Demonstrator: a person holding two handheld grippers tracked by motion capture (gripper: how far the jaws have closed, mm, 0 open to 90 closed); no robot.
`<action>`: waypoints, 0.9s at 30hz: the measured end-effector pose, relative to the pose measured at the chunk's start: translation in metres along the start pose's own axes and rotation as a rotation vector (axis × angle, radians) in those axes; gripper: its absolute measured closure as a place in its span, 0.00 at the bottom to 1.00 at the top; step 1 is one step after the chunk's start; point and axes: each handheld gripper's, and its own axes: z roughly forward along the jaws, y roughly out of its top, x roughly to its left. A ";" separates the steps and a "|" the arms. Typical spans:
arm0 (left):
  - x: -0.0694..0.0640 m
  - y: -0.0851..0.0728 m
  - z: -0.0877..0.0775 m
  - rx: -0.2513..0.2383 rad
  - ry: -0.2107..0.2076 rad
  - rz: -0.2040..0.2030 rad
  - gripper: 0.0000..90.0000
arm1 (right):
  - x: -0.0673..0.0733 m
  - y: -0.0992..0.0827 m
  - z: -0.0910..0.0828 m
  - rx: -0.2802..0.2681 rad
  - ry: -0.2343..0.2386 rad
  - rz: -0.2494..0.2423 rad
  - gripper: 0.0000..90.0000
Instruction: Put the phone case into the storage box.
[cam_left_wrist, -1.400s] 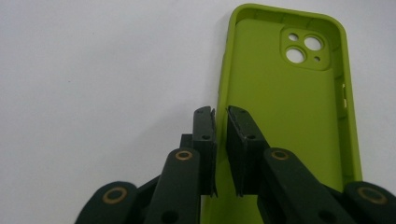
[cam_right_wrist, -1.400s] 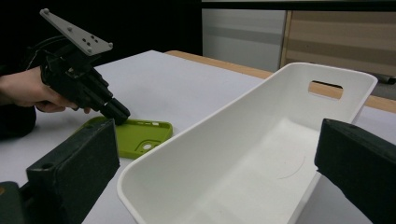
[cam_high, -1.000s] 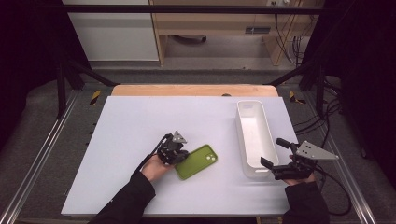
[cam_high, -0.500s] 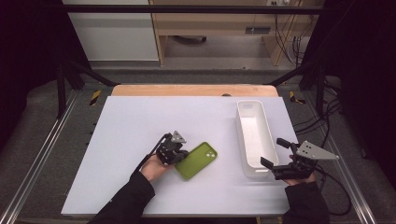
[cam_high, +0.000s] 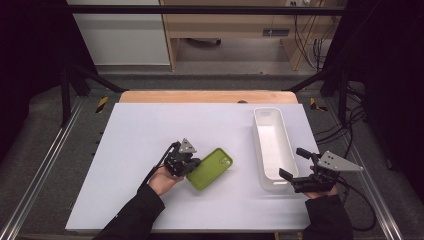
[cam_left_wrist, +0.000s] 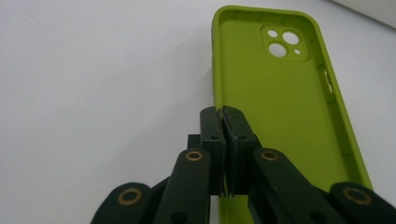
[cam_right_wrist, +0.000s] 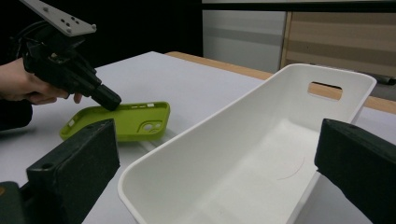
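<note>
My left claw (cam_high: 194, 163) is down on the table (cam_high: 135, 135), a little left of the middle and nearer the front edge than the back; its jaws are pressed together on the side wall of the green phone case (cam_high: 210, 168), pinching that thin rim between the pads; from the left gripper view the case (cam_left_wrist: 280, 93) lies open side up, camera cut-outs at its far end, and my two black jaws meet right on its near left wall, no gap between them; the case rests flat on the white surface, angled, its camera end pointing toward the back right corner; my left hand (cam_high: 162, 179) sits just behind the claw, toward the front edge.

Over on the right, my other claw (cam_high: 292, 165) hangs at the front end of the white bin (cam_high: 272, 145), which stands lengthwise along the table's right edge; its jaws are spread wide apart, one on each side of the bin's near end, and I cannot tell whether either pad touches the wall; from the right gripper view the bin (cam_right_wrist: 261, 154) opens between my jaws, hollow and bare inside, a handle slot in its far wall; beyond it I see the case (cam_right_wrist: 121, 121) low on the table with the left claw (cam_right_wrist: 109, 99) tip planted on its rim.
</note>
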 end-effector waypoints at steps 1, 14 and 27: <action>-0.001 0.000 -0.002 -0.008 0.006 0.002 0.97 | 0.000 0.000 0.000 0.000 0.000 0.000 0.00; -0.010 0.002 -0.018 -0.073 0.055 0.032 0.97 | 0.000 0.000 0.000 -0.001 0.000 -0.002 0.00; -0.015 0.003 -0.033 -0.123 0.083 0.040 0.97 | 0.000 0.000 0.000 -0.002 0.002 -0.002 0.01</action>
